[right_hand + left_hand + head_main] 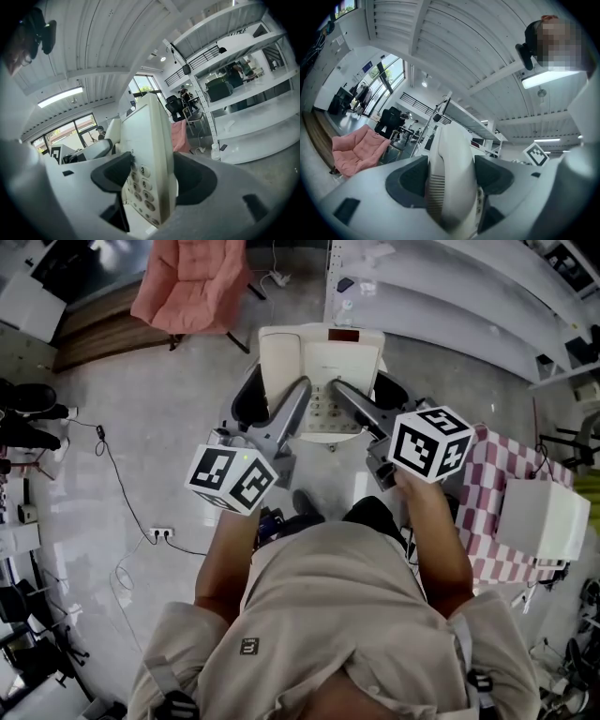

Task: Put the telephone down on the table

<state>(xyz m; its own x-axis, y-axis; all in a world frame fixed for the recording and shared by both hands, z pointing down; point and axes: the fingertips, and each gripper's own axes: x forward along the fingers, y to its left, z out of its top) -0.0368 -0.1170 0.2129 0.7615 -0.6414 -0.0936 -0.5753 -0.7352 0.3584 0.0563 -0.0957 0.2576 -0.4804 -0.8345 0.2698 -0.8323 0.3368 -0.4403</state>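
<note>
Cream plastic desk telephone [323, 362] is at upper centre of the head view, held between both tongs over the grey floor [141, 456]. Left gripper [279, 401] is clamped on the handset [452, 164]. Right gripper [364, 397] is clamped on the keypad [140, 187] edge. Pink armchair [192, 282] is at upper left.
</note>
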